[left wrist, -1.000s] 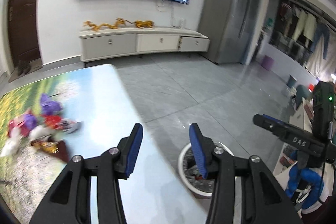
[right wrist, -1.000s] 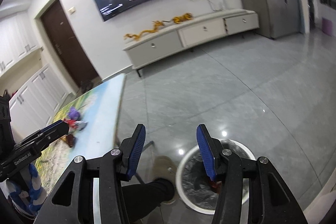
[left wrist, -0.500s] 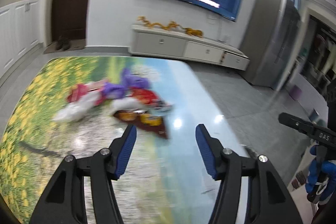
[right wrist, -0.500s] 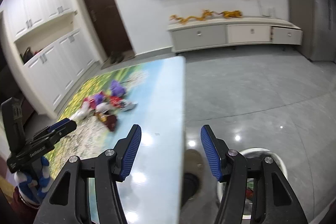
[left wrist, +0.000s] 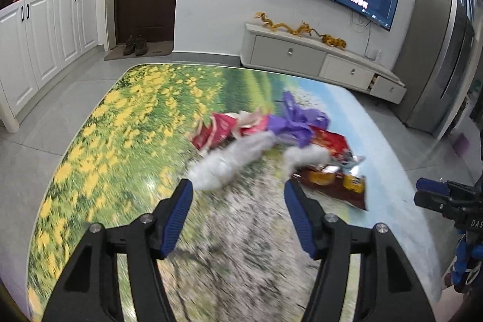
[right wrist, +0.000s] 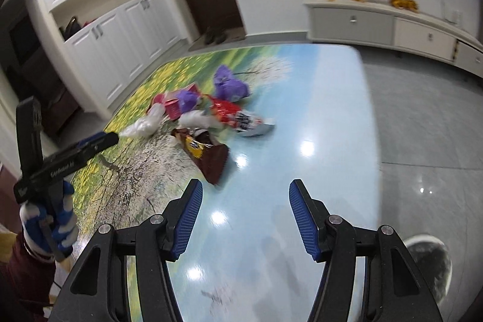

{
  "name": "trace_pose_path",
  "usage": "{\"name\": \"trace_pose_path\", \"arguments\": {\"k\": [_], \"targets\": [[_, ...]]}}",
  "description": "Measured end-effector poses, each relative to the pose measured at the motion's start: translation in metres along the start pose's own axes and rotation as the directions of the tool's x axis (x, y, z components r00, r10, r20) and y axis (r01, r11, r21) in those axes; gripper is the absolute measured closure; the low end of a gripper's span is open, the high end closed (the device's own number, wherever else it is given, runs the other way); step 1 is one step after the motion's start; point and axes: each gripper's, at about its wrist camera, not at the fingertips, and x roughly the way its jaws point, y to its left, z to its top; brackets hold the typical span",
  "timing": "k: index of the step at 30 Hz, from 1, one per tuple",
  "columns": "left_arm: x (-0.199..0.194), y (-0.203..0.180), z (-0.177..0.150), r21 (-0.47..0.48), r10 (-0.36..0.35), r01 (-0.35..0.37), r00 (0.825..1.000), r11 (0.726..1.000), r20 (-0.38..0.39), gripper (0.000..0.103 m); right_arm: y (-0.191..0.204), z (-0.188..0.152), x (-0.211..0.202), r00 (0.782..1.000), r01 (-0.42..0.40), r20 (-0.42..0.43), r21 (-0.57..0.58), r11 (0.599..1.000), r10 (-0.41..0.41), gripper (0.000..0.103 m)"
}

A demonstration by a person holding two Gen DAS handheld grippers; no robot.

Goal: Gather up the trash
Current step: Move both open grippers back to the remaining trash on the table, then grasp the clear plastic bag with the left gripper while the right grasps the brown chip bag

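Note:
A heap of trash lies on the picture-printed table (left wrist: 126,141): a brown snack wrapper (left wrist: 335,186) (right wrist: 208,154), a red packet (left wrist: 327,142) (right wrist: 225,109), a red-and-white carton (left wrist: 214,130), purple crumpled bags (left wrist: 294,122) (right wrist: 229,85) and white crumpled plastic (left wrist: 226,165) (right wrist: 145,124). My left gripper (left wrist: 237,201) is open and empty, just short of the white plastic. My right gripper (right wrist: 244,201) is open and empty above the table, nearer than the brown wrapper. The left gripper shows in the right wrist view (right wrist: 99,141), the right one in the left wrist view (left wrist: 428,192).
A white round bin (right wrist: 431,264) with a dark liner stands on the floor right of the table. A TV cabinet (left wrist: 317,62) lines the far wall under a screen. White cupboards (left wrist: 45,29) stand left, a grey fridge (left wrist: 437,65) right.
Both grippers have swung left from over the bin and floor to over the table, and face the trash heap. Both stayed open and empty.

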Motion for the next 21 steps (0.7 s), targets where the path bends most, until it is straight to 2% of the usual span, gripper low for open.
{"name": "trace_pose_path", "arguments": {"k": [10, 16, 21], "targets": [[0.059, 0.004, 0.025, 0.072, 0.014, -0.009, 0.998, 0.997, -0.067, 0.04, 0.025, 0.02, 0.058, 0.992, -0.105, -0.078, -0.099, 0.99, 0.097, 0.043], [0.083, 0.014, 0.024, 0.035, -0.001, 0.005, 0.994, 0.999, -0.111, 0.04, 0.034, 0.03, 0.079, 0.99, -0.118, -0.098, -0.164, 0.979, 0.103, 0.043], [0.085, 0.016, 0.022, 0.025, -0.013, 0.016, 0.993, 1.0, -0.115, 0.041, 0.045, 0.037, 0.091, 0.988, -0.132, -0.104, -0.212, 0.968, 0.112, 0.043]]}}
